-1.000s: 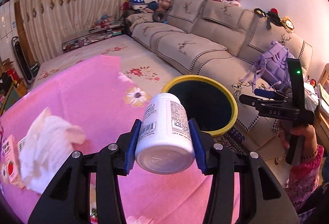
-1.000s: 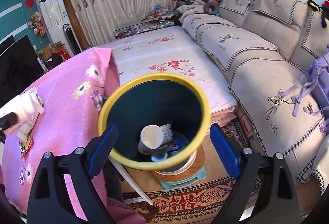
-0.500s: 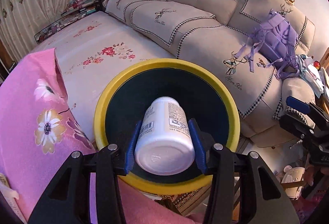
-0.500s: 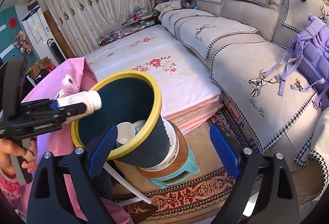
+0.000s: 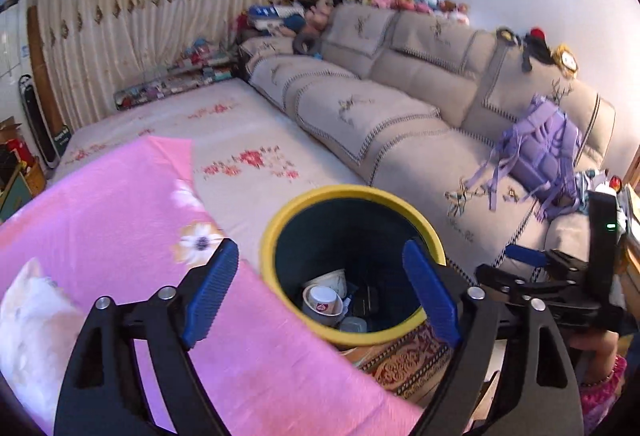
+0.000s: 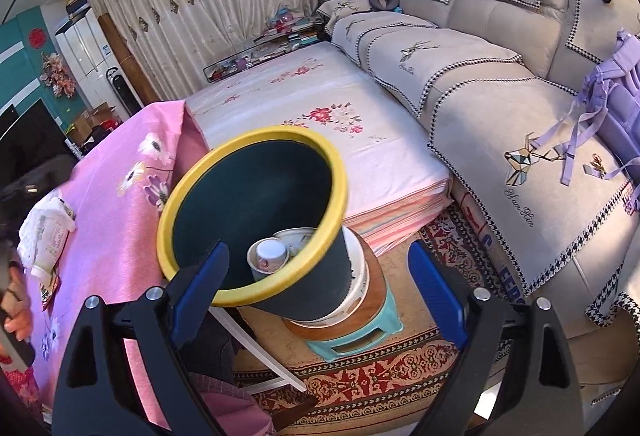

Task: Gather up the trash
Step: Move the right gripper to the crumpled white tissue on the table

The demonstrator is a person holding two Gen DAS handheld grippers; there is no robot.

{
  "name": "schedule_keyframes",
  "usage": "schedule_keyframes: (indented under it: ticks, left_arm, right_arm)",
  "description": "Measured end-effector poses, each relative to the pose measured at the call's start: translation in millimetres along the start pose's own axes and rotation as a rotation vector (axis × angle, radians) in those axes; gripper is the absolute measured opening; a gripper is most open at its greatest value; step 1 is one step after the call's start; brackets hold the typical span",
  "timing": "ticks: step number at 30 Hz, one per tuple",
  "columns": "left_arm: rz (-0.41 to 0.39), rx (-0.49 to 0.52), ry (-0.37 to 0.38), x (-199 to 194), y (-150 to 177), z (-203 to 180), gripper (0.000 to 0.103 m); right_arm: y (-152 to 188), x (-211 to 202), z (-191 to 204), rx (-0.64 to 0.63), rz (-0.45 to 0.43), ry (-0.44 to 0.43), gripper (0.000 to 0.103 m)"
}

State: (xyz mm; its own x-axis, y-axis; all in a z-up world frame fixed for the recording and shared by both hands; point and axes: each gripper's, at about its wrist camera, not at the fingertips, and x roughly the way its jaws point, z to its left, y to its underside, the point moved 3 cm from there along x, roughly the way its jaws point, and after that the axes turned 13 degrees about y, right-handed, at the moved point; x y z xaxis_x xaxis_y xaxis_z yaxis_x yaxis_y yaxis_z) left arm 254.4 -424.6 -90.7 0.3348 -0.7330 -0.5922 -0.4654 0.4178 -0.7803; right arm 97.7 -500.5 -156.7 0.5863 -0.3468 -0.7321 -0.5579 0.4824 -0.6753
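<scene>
The left gripper (image 5: pixel 320 296) stands with its jaws wide and nothing between them, just above and on the near side of the yellow-rimmed bin (image 5: pixel 434 236). The right gripper (image 6: pixel 318 296) is likewise spread wide and empty, with the bin (image 6: pixel 256 292) leaning against its left jaw's line of sight and rising ahead of it.

My reading is that the step in hand is fetching the next piece of trash. To do it well, swing the left jaws back over the pink cloth (image 5: pixel 120 203) toward the crumpled white tissue (image 5: pixel 28 308) lying to the left of the left finger, and come down with the jaws straddling it, closing low enough to catch the soft bulk and not merely its edge. A small printed packet (image 6: pixel 50 240) lies with the tissue, far to the left of the right jaws; it probably goes next.

Beyond the jaws, the bin holds a white bottle (image 5: pixel 322 300) with its round end up, a paper cup (image 5: pixel 328 280) behind it, a clear lid-like piece and some dark items I cannot identify. The bin sits on a round wooden-topped stool (image 6: pixel 352 332)
</scene>
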Motion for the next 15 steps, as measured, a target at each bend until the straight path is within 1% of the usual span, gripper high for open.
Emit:
schedule_keyframes:
  ticks: [1,2,5,7,11,15]
  left_arm:
    - [-0.024,-0.002,-0.012,-16.6,2.5,3.2,0.087]
    - [-0.058,-0.003,-0.038,-39.2,8.3,6.6,0.088]
    - [-0.127,-0.007,-0.112,-90.5,25.9,17.1,0.090]
    - [-0.163,-0.027,-0.189,-125.6,42.1,29.9,0.091]
    - [-0.196,-0.098,-0.314,-182.0,79.3,57.8,0.091]
    - [-0.186,-0.175,-0.445,-226.0,120.2,88.1,0.091]
  right_arm:
    - [-0.3,-1.1,6.0,-0.010,0.000,-0.006,0.086]
    - [-0.7,-2.2,11.8,-0.019,-0.002,-0.012,0.086]
    - [-1.4,-7.9,35.8,-0.059,-0.012,-0.040,0.086]
    - [-3.0,-11.3,51.4,-0.086,-0.018,-0.057,0.086]
    - [-6.1,-19.4,93.7,-0.151,-0.029,-0.112,0.086]
    - [-6.4,-29.0,152.0,-0.247,-0.040,-0.178,0.086]
